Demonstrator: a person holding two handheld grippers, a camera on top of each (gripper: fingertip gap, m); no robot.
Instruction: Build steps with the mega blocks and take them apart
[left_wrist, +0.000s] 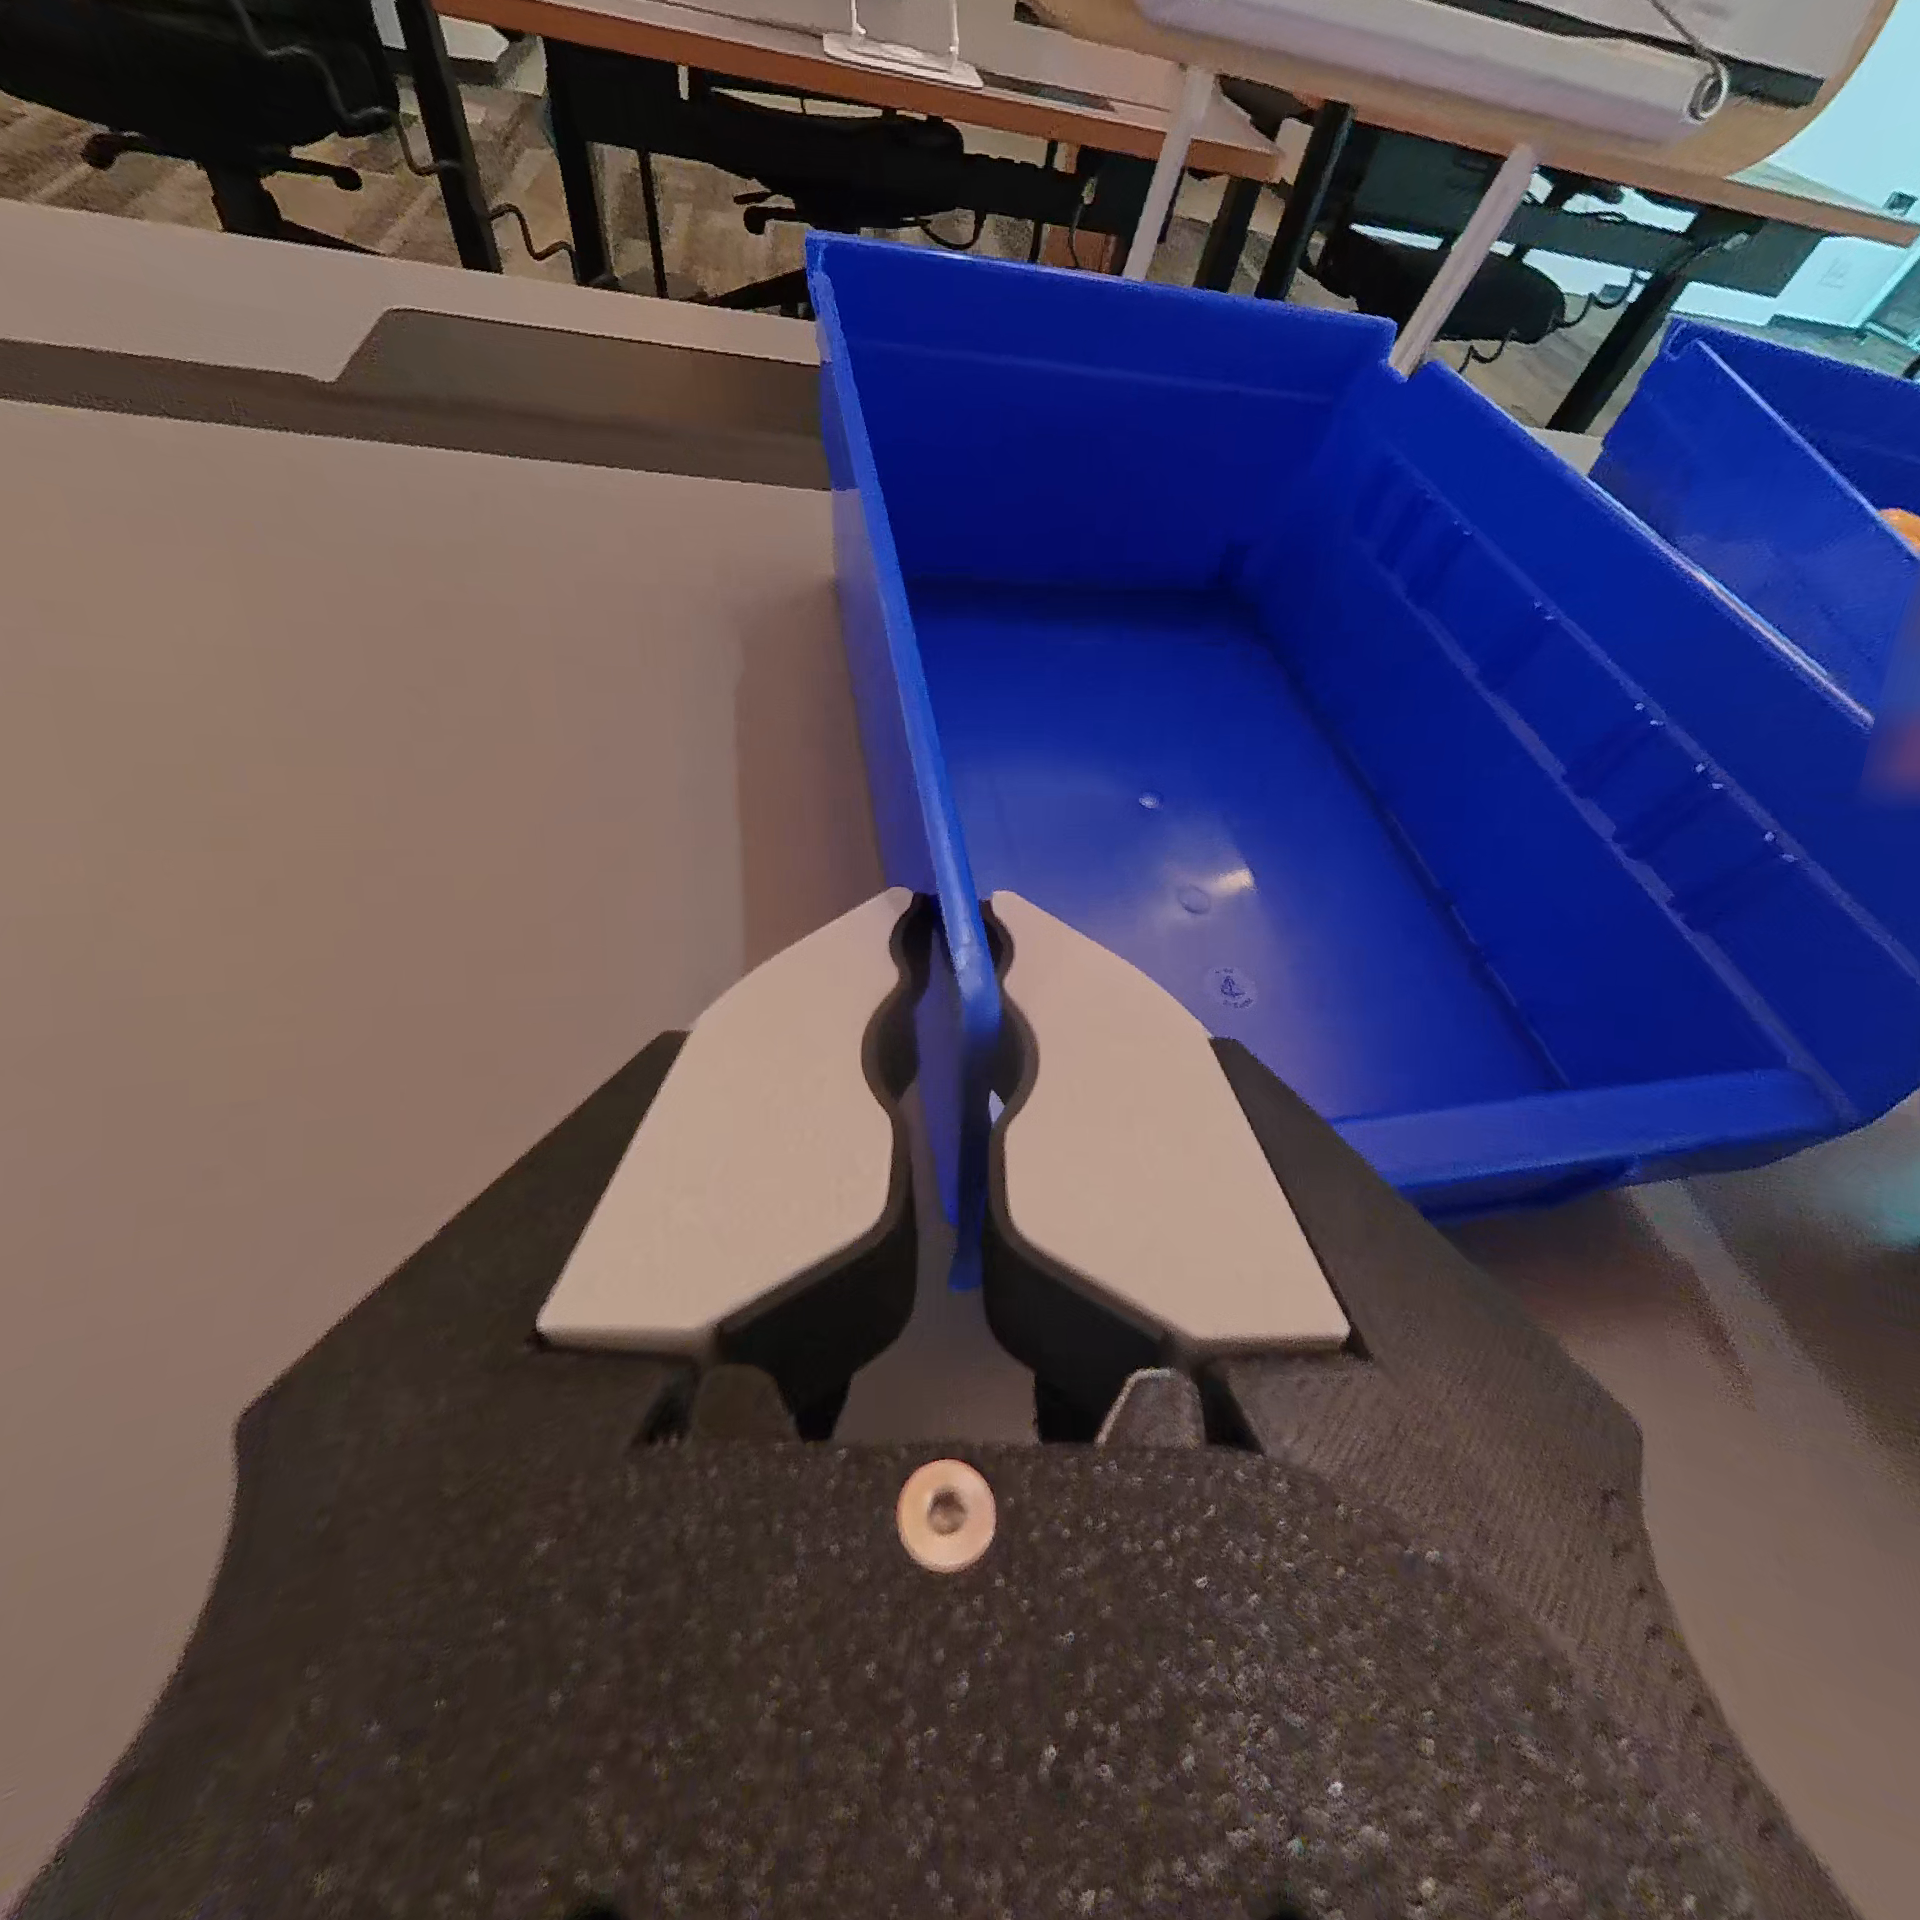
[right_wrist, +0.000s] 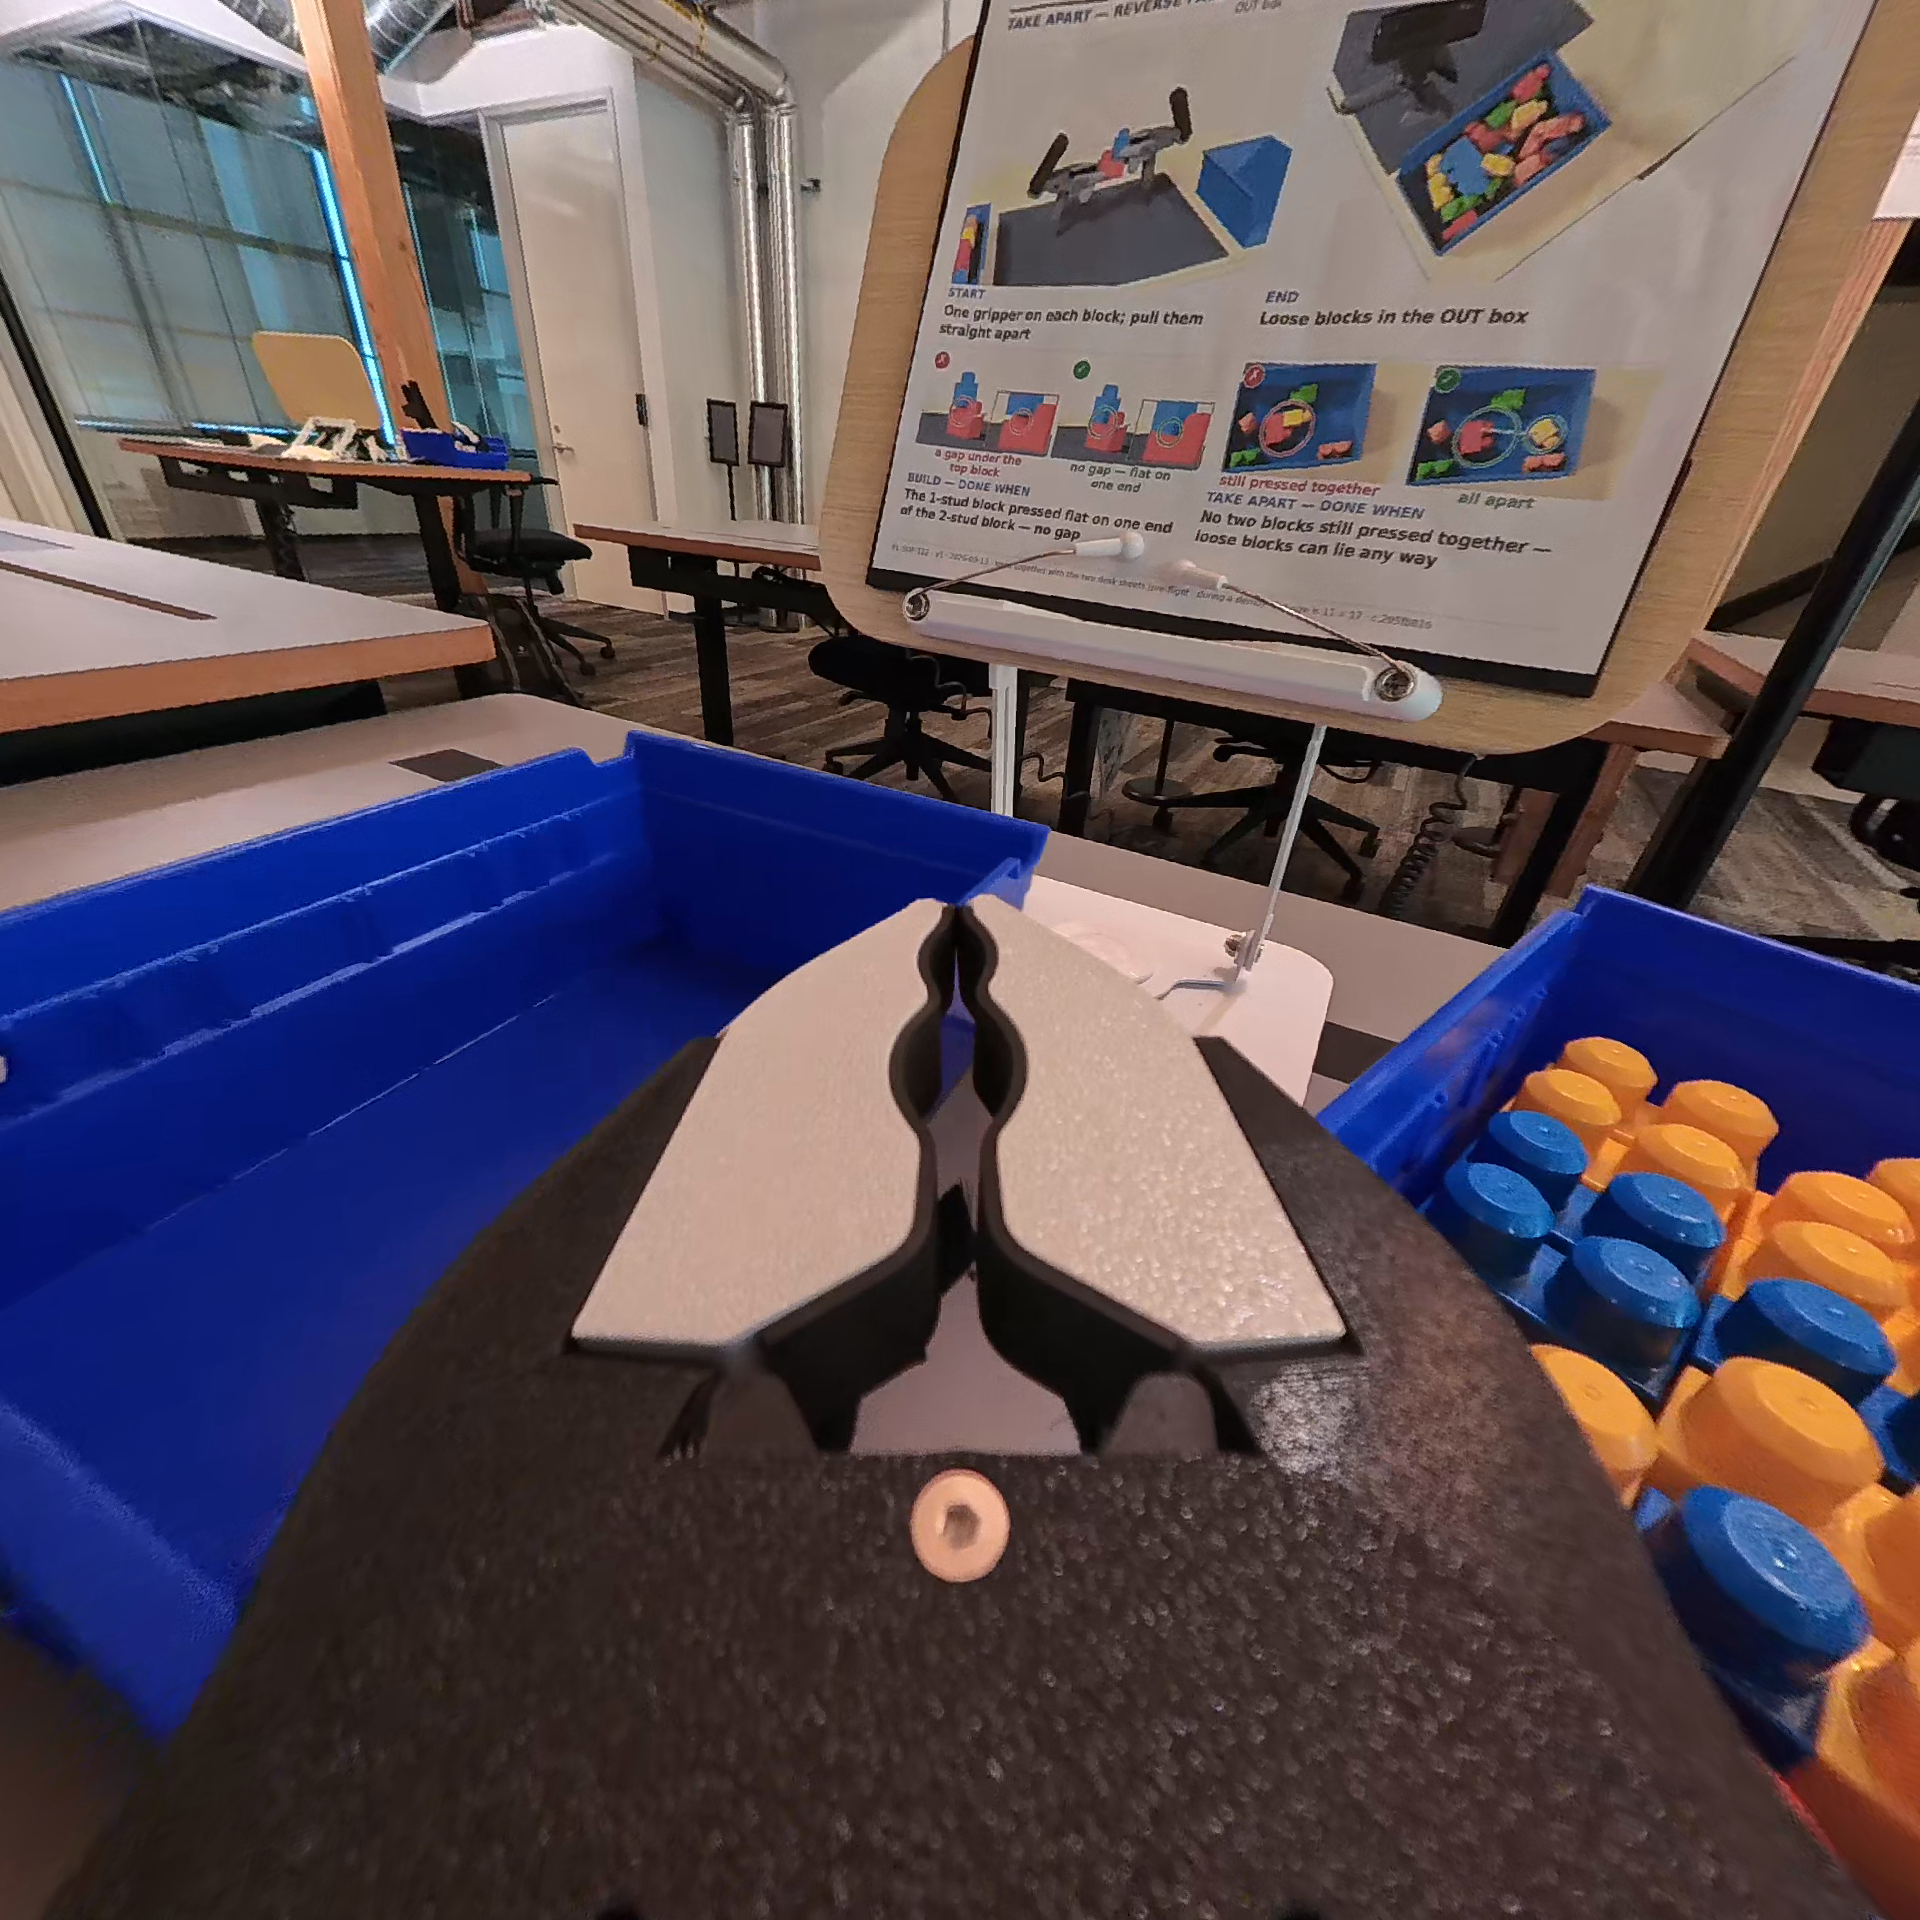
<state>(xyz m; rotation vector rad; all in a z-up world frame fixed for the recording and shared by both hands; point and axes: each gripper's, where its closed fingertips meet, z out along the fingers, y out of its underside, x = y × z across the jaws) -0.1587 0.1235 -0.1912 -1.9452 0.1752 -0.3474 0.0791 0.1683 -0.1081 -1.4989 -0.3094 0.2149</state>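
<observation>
Left gripper (left_wrist: 954, 920) clamped on the side wall of the empty blue plastic bin (left_wrist: 1195, 831); right gripper (right_wrist: 956, 920) pressed together, empty.
Orange and blue studded plastic mega blocks (right_wrist: 1704, 1278) fill a second blue plastic bin (right_wrist: 1662, 966) right of it.

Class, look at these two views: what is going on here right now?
The left tongs are shut on the side wall of an empty blue bin on the grey table. The right tongs are shut on nothing, above that bin. A second blue bin beside it holds orange and blue mega blocks. No steps are built yet.
</observation>
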